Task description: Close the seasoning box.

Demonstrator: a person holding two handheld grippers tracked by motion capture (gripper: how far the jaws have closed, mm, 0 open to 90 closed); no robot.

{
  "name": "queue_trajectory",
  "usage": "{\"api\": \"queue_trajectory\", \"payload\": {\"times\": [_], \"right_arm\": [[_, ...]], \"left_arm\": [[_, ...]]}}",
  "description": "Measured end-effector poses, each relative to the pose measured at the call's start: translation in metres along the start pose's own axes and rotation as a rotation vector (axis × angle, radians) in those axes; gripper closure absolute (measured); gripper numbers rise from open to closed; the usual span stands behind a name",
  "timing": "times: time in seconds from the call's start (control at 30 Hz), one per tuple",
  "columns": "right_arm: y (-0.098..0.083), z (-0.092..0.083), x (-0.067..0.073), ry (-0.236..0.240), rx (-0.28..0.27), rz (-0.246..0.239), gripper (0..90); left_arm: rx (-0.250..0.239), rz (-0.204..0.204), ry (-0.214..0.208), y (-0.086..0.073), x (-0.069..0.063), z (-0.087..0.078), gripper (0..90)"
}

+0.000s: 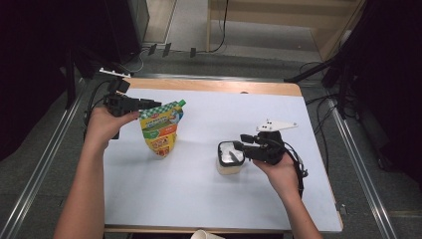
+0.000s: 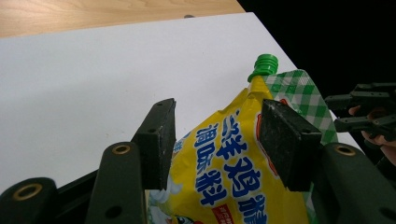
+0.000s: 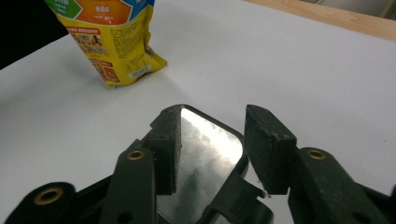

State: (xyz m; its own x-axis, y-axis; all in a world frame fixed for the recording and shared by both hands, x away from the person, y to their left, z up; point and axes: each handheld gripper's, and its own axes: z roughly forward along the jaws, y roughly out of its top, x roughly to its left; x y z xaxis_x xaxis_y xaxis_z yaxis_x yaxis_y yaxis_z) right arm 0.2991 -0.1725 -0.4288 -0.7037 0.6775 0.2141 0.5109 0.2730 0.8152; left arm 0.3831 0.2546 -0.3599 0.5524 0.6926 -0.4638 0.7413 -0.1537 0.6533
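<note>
A: Where are the hands?

B: 2 bare arms reach up from the bottom over the white table (image 1: 209, 199). The left hand (image 1: 102, 124) is up high at the far left, and its left gripper (image 1: 149, 105) points sideways. The right hand (image 1: 278, 167) sits low on the right.

A: What does the left gripper hold?

B: A shiny yellow pouch (image 1: 161, 129) with a green cap (image 2: 265, 65). The jaws stand apart on each side of its crinkly top. I cannot tell if they squeeze it. Its bottom rests on the table.

A: And the other one?

B: The right gripper (image 1: 238, 146) is at a small pale tub (image 1: 230, 164) with a black rim and a shiny lid (image 3: 205, 158). Its jaws are apart over the lid.
</note>
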Motion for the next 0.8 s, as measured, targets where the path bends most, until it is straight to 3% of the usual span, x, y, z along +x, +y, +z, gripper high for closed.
{"api": "queue_trajectory", "payload": {"times": [0.47, 0.57, 0.8], "right_arm": [[-0.007, -0.007, -0.019, -0.032, -0.023, -0.027, 47.3], [-0.01, -0.008, -0.023, -0.06, -0.028, -0.036, 43.9], [-0.015, -0.012, -0.036, -0.087, -0.037, -0.006, 42.8]], "left_arm": [[-0.004, -0.002, 0.002, 0.0, 0.002, -0.001, 46.6], [-0.004, -0.003, 0.001, -0.001, 0.002, 0.0, 46.5], [-0.003, -0.001, 0.003, -0.001, 0.003, -0.001, 46.3]]}}
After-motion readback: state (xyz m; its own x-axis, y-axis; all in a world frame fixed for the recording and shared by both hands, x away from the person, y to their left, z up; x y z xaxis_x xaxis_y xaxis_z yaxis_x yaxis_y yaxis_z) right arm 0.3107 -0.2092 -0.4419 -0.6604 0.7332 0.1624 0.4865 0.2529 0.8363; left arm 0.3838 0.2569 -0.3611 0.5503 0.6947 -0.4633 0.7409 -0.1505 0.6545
